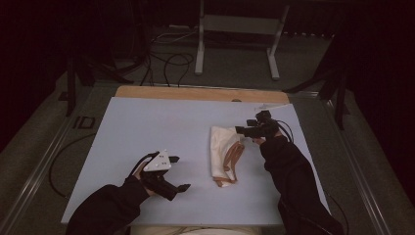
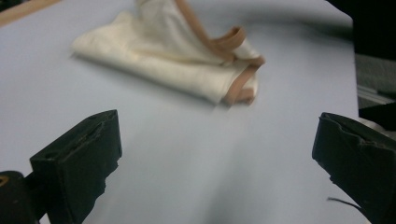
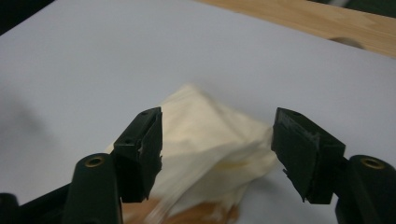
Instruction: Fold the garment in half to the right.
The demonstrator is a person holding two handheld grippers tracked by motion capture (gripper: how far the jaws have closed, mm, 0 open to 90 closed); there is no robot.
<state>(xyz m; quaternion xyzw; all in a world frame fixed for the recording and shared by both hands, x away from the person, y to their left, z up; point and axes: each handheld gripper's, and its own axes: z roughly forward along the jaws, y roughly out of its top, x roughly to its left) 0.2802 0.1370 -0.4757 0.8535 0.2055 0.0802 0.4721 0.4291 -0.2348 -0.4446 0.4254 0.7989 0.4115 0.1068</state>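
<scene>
A cream cloth bag (image 1: 222, 152) with tan straps (image 1: 234, 161) lies folded on the pale blue table top (image 1: 147, 127), right of centre. My left gripper (image 1: 179, 173) is open at the near left, a hand's width from the bag (image 2: 177, 60), with bare table between its jaws. My right gripper (image 1: 241, 130) is open just right of the bag's far end. In the right gripper view the cream cloth (image 3: 215, 140) lies between and beyond the jaws, blurred; whether they touch it I cannot tell.
A strip of bare wood (image 1: 195, 93) runs along the table's far edge. Beyond it, cables (image 1: 166, 61) lie on the floor and a grey metal stand (image 1: 235, 34) rises. Metal rails (image 1: 44, 156) flank the table.
</scene>
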